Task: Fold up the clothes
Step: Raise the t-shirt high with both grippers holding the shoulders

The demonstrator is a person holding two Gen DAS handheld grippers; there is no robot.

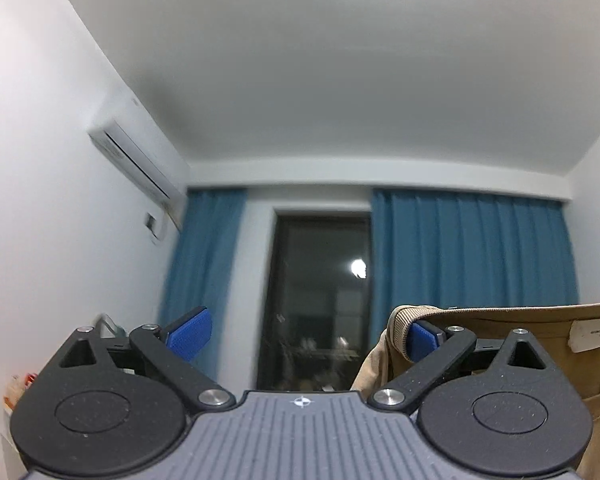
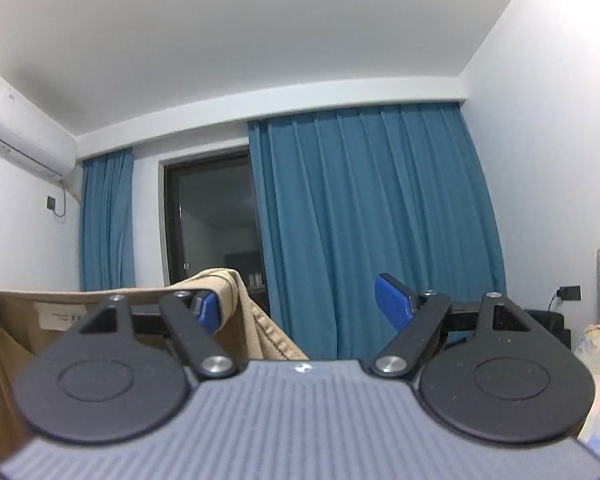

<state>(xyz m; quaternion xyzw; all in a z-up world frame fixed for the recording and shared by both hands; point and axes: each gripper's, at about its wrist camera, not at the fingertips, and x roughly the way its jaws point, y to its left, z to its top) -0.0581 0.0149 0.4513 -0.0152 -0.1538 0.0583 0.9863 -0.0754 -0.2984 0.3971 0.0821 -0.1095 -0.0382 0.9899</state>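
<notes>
Both wide-spread, left claw [image 1: 306, 332] and right claw [image 2: 302, 304] each wear the tan garment [image 1: 500, 340] hooked over one finger.

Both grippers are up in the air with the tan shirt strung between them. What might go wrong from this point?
1. Both grippers are wide open: the tan shirt only drapes over one finger of the left gripper and one finger of the right gripper. A tilt or quick move might let it slide off.
2. Both cameras face the curtains and the ceiling, so where the hanging shirt would land is unseen.
</notes>
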